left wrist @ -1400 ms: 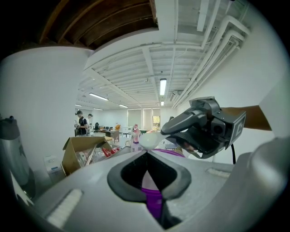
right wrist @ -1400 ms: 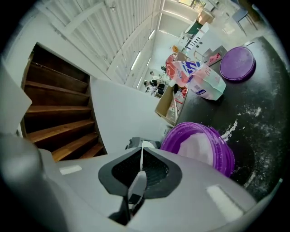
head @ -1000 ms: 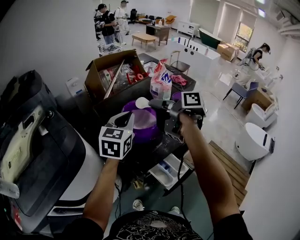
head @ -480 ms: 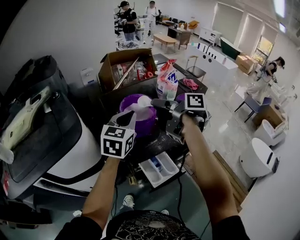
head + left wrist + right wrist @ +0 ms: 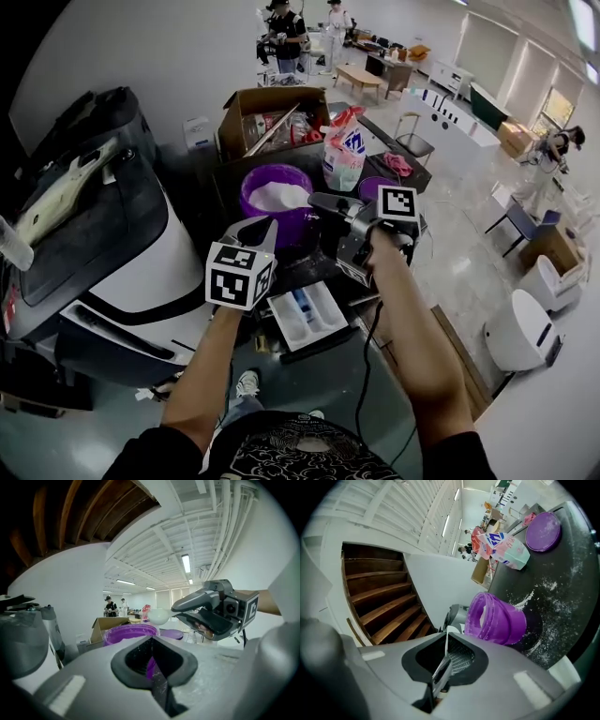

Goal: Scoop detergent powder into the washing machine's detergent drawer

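A purple tub (image 5: 265, 202) of white powder stands on the dark counter. My left gripper (image 5: 260, 232) is shut on the tub's near rim, and purple plastic shows between its jaws (image 5: 151, 666). My right gripper (image 5: 322, 202) is shut on the thin handle of a white scoop (image 5: 159, 616). The scoop's bowl hangs just above the purple tub (image 5: 127, 633). The handle (image 5: 446, 645) runs up from between the right gripper's jaws. The white detergent drawer (image 5: 305, 315) is pulled out below both grippers, beside the washing machine (image 5: 141, 272).
On the counter behind the tub are a detergent bag (image 5: 345, 153), a purple lid (image 5: 373, 188) and an open cardboard box (image 5: 270, 119). Powder is spilled on the counter (image 5: 543, 597). People stand far back in the room.
The head view has swung, so the tub now sits higher in it and the drawer is nearer its middle. Both grippers stay shut, with the scoop still near the tub.
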